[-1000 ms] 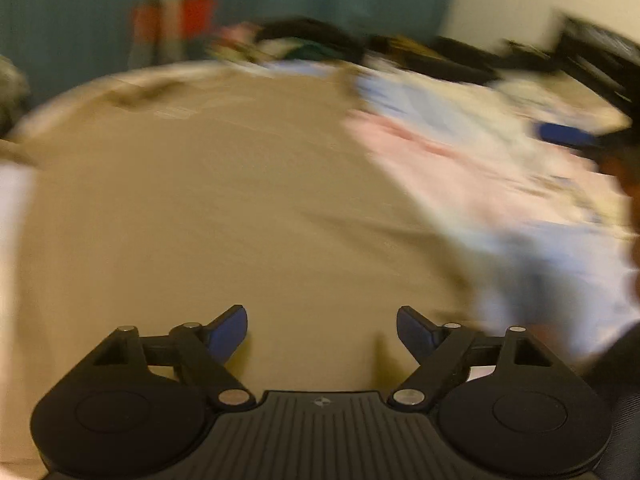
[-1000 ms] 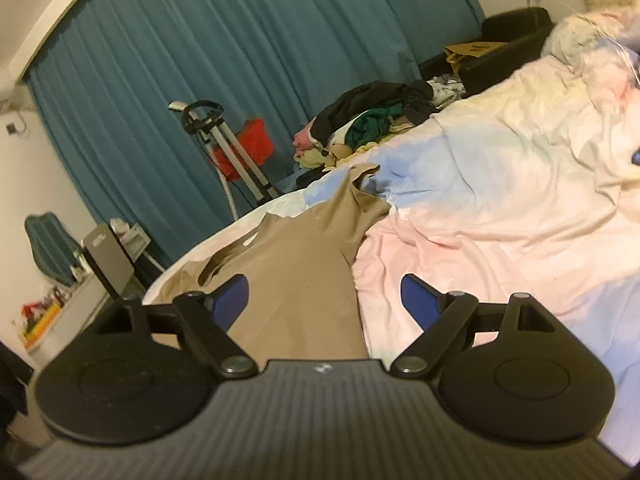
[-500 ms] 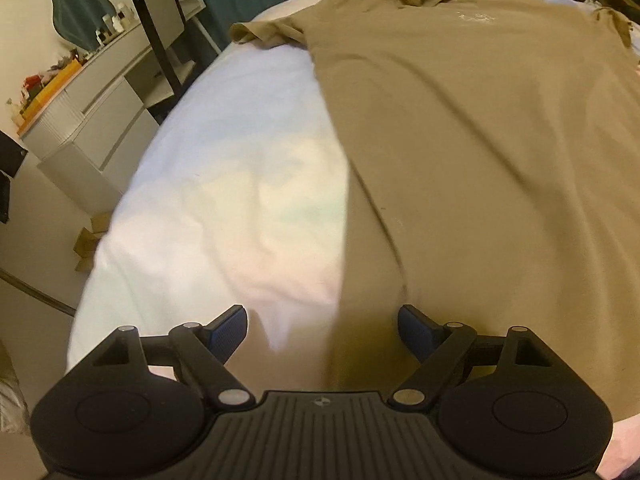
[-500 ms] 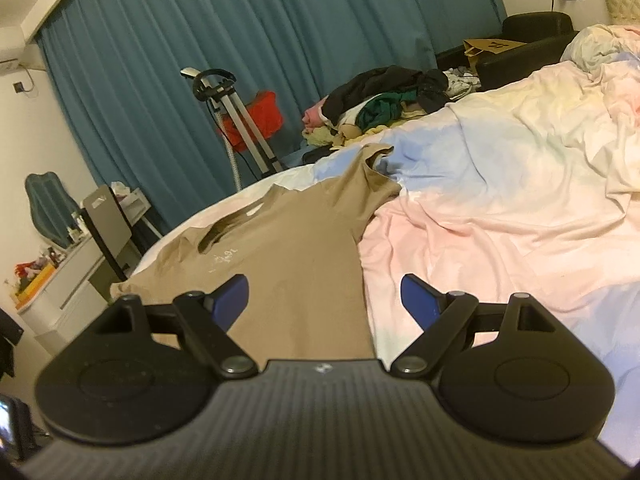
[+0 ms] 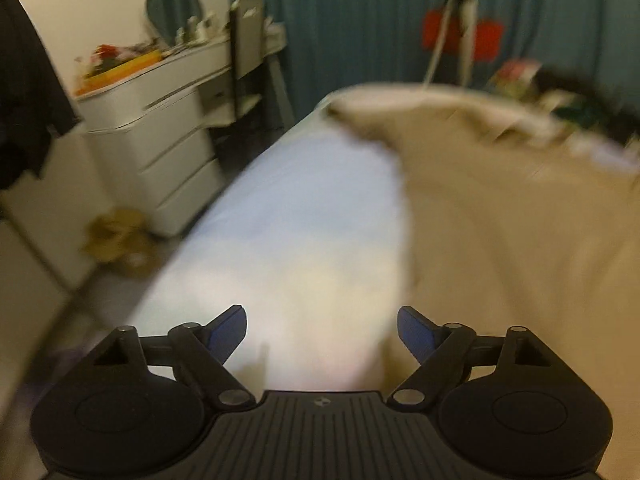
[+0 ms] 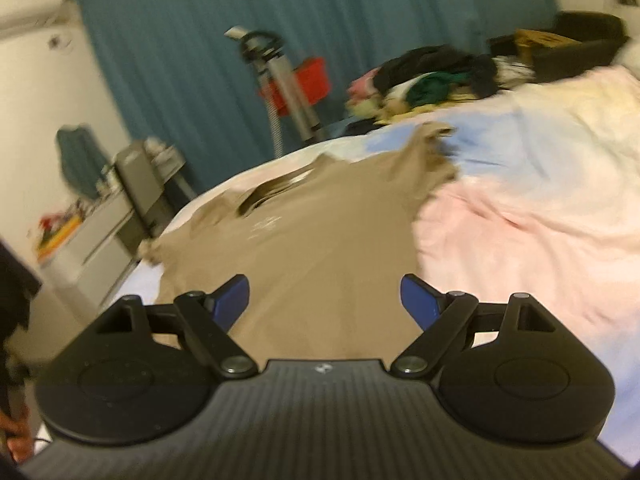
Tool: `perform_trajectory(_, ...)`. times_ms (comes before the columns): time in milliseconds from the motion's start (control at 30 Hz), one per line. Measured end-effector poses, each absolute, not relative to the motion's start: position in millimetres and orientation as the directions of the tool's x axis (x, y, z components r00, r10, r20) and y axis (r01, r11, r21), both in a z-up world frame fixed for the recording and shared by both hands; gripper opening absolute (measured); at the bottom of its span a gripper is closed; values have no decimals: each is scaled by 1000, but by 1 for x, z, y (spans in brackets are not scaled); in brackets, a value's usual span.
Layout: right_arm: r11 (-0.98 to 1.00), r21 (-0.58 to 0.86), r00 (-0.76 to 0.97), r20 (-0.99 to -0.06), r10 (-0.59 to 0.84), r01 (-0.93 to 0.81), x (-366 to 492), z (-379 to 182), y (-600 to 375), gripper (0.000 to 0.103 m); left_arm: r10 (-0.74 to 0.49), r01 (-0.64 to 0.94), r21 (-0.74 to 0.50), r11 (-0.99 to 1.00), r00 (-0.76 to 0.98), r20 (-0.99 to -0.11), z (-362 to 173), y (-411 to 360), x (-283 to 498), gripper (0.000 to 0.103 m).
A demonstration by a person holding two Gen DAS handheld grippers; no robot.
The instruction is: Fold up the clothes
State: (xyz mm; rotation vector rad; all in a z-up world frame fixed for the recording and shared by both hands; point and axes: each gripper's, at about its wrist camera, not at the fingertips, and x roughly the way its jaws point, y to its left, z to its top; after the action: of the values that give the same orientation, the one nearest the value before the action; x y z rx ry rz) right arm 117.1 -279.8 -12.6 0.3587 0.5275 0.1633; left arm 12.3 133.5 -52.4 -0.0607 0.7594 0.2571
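Tan T-shirt flat on pastel bedsheet, left claw and right claw both spread, empty.

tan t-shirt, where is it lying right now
The tan short-sleeved cotton t-shirt lies spread flat on the pastel bed cover, in the right wrist view just ahead of the open tongs, collar toward the teal curtain; the left wrist view shows it at right.
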Motion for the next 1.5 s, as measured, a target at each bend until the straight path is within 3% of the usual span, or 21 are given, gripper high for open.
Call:
perform_trajectory(100, 942, 311, 843, -467, 267, -127, 166, -3, -252, 70, 116, -195, -59, 979, 769, -628, -45, 101, 30, 91)
perform_trajectory(167, 945, 288, 832, -476, 284, -158, 209, -2, -232, 54, 53, -145, -108, 984, 802, -595, -48, 80, 46, 92)
perform_trajectory(267, 947, 247, 801, -512, 308, -207, 281, -10, -188, 45, -10, -91, -141, 986, 808, -588, -69, 62, 68, 92)
perform_trajectory(433, 923, 256, 764, -520, 382, -287, 401, -57, -101, 38, 53, -139, -122, 983, 842, -537, -109, 72, 94, 92)
perform_trajectory(533, 950, 212, 755, -578, 311, -228, 463, -98, -59, 24, 97, -190, -121, 974, 839, -536, -134, 102, 116, 92)
perform_trajectory(600, 962, 217, 786, -560, 263, -167, 488, -114, -51, 22, 80, -204, -178, 963, 842, -534, -147, 121, 130, 92)
perform_trajectory(700, 970, 221, 850, -488, 201, -102, 517, -108, -51, 22, 45, -203, -241, 949, 845, -533, -162, 144, 145, 92)
perform_trajectory(933, 993, 111, 865, -502, 20, 42, 601, -91, -70, 23, -34, -129, -283, 950, 862, -507, -179, 161, 158, 97)
perform_trajectory(1100, 977, 211, 882, -459, 109, -11, 558, -71, -105, 27, -29, -124, -263, 957, 859, -512, -178, 159, 162, 97)
perform_trajectory(1133, 973, 231, 883, -452, 126, -20, 542, -66, -115, 34, -27, -122, -255, 959, 858, -513, -177, 158, 162, 97)
perform_trajectory(1267, 940, 340, 901, -404, 157, -11, 468, -53, -170, 83, -16, -103, -207, 973, 862, -506, -168, 148, 153, 97)
perform_trajectory(1500, 885, 433, 913, -408, 23, 172, 370, -73, -286, 83, -21, -63, -157, 986, 875, -484, -143, 127, 119, 97)
